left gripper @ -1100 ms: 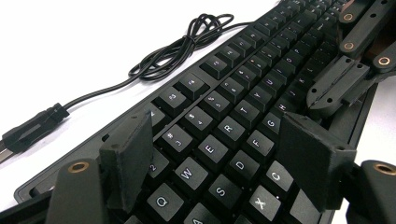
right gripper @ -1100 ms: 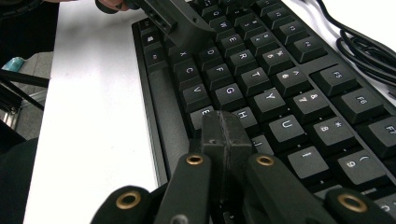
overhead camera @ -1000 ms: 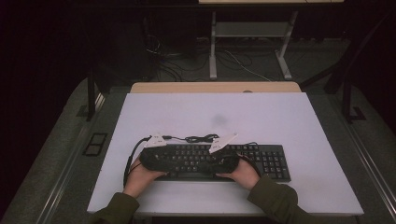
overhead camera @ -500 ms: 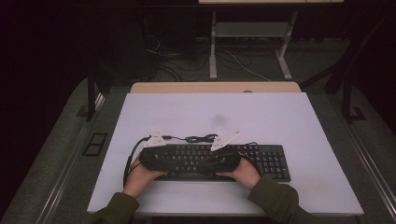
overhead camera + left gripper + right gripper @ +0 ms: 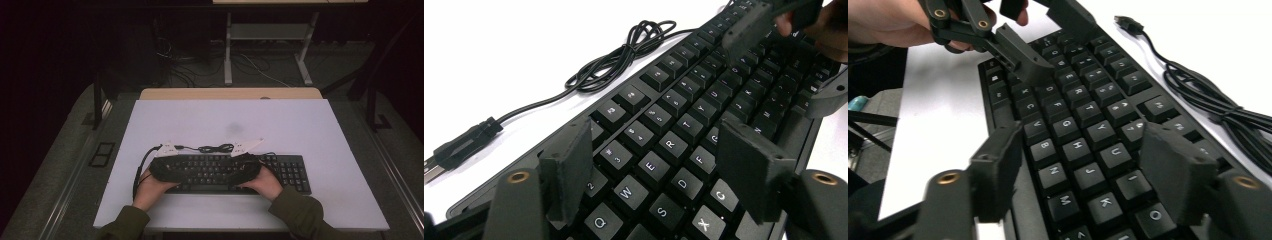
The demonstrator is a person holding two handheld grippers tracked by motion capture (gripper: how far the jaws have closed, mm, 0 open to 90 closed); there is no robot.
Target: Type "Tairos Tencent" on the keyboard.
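A black keyboard lies near the front edge of the white table. Its black cable is coiled just behind it. Both hands hold their grippers low over the keys, pointing at each other. My left gripper hovers above the left letter keys. It is open with nothing gripped, and its jaws have just closed a little. My right gripper is over the middle keys. Its jaws have just been opening and stand open with nothing held. The USB plug lies on the table.
A wooden table edge abuts the far side of the white table. Desk legs and loose floor cables lie beyond it. A floor socket plate sits to the left. A faint smudge marks the table's middle.
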